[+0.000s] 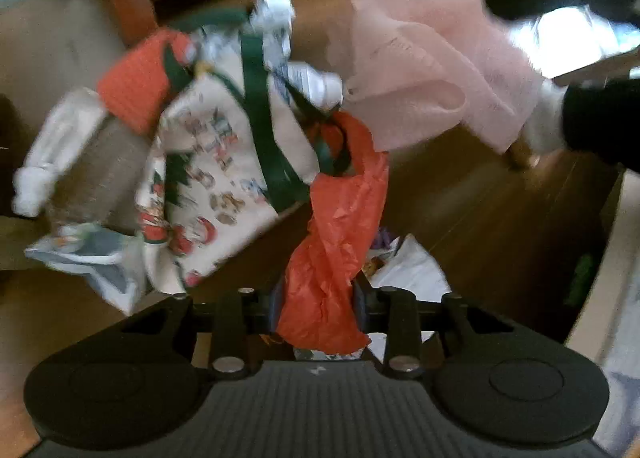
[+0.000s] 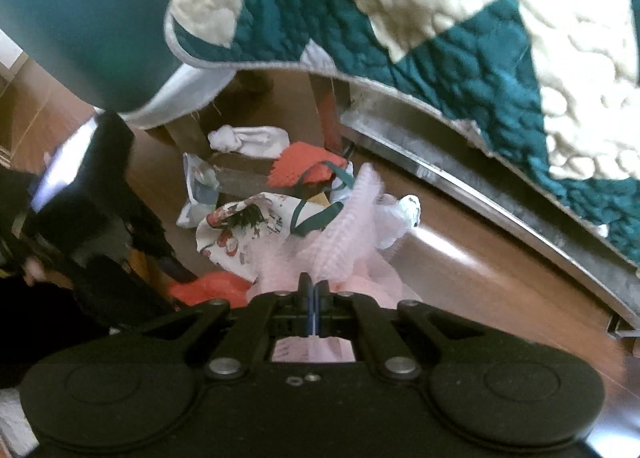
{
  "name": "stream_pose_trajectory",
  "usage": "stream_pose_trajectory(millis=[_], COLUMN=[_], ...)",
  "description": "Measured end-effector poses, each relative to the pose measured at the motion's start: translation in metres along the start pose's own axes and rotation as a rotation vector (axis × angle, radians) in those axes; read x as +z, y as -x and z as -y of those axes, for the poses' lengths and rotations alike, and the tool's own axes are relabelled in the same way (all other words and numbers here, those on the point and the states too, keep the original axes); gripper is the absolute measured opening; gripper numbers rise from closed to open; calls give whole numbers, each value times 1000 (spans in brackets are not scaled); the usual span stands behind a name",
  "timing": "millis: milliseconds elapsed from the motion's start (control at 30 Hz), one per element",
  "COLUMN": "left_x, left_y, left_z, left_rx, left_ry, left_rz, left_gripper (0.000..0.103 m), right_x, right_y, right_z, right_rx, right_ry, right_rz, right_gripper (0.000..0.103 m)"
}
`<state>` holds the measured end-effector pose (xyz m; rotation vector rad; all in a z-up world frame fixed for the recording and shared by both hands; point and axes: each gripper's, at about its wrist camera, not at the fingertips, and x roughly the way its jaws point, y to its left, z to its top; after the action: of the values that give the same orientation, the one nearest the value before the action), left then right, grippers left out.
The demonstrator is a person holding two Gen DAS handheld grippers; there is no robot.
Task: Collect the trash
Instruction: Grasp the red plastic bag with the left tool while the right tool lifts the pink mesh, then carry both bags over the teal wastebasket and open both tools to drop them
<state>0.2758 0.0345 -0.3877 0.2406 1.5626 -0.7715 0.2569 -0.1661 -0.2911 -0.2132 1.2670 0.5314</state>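
My left gripper (image 1: 318,298) is shut on an orange plastic bag (image 1: 340,226) that hangs twisted from its jaws. Past it on the wood floor lie a printed Christmas tote with green straps (image 1: 216,178), a red knitted piece (image 1: 140,78), a grey roll (image 1: 96,174) and a white bottle (image 1: 316,82). My right gripper (image 2: 313,290) is shut on a pink net fabric (image 2: 344,234); the same pink net (image 1: 432,70) shows at upper right in the left wrist view. The tote (image 2: 248,226) and the orange bag (image 2: 208,292) also show in the right wrist view.
A teal and cream quilt (image 2: 440,38) hangs over a bed with a metal frame rail (image 2: 460,178) at right. White socks (image 2: 248,140) and a plastic bag (image 2: 196,194) lie on the floor (image 2: 460,278). A person in black (image 2: 80,218) is at left. White paper (image 1: 408,270) lies below.
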Motion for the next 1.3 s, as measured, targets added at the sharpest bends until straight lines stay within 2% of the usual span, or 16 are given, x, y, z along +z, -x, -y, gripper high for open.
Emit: stream_pose_trajectory(millis=[67,167,300,400,633,800,967,1100,1200,1300], left_x=[-1,-4,-11,-14,-42,-65,-83,-98,-106,-114], left_y=[27,75,119,144,212,276,341,394,425,447], left_z=[1,10,27,35,57,76,76,61,43,25], left_rx=[2,21,103,152,161,199,274,354,424,499], left_ry=[25,83,116,155,282,326,367,422,461,492], left_rz=[39,142,262,310,496,644,748,838,880,889], left_gripper=[33,31,28,24,23,23,23,23,24,24], right_x=[2,3,5,4,1,12,45,84,118,148], right_y=[12,41,84,117,188,230,269,292,303,304], right_z=[-7,-15,-23,-28,-50,-76,-111,-149,-179,-206], right_rx=[-12,-16,-16,-41,-63,-83,-88,-100,-102,-91], right_ry=[24,41,31,33,42,121,212,320,387,435], right_rz=[24,93,169,218,326,400,494,572,625,657], right_gripper=[0,0,0,0,0,0,0,0,0,0])
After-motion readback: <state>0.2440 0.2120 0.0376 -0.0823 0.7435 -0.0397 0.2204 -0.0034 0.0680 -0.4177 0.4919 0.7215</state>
